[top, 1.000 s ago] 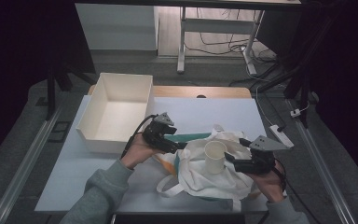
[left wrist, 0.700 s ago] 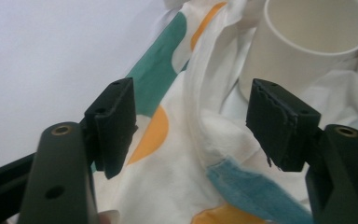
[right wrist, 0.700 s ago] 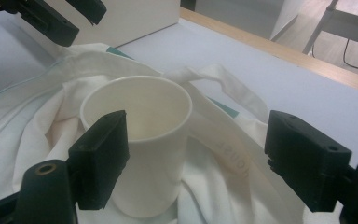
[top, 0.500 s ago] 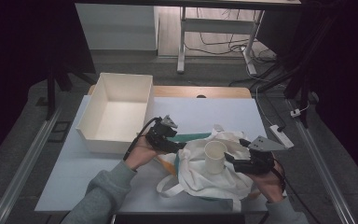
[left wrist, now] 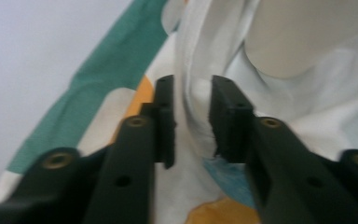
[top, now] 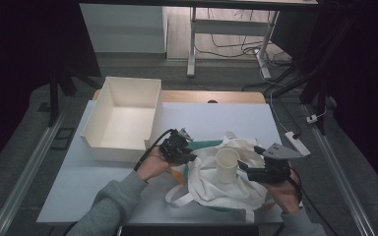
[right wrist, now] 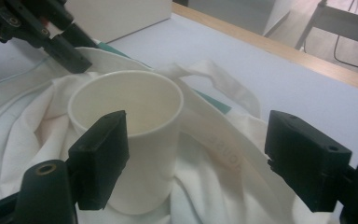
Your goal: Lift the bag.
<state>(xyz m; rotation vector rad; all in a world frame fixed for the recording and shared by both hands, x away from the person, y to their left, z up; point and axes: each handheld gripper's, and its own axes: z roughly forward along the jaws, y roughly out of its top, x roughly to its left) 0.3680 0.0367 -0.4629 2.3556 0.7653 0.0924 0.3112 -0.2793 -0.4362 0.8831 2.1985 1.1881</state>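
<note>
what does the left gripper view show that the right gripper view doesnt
Left gripper view: the left gripper with a fold of the white cloth tote bag between its narrowly parted black jaws, which have just been closing, plus the bag's green and orange print.

Right gripper view: the right gripper open, one jaw beside the white paper cup; the white box; the table's wooden edge.

Both: bag and cup.

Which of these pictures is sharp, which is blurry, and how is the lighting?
High view: the room around is dark, the table evenly lit and sharp. Left gripper view: soft throughout; the white bag and cup close to the lens are out of focus, the jaws slightly blurred. Right gripper view: the cup and cloth are fairly crisp, the near jaws softer, with no harsh glare.
</note>
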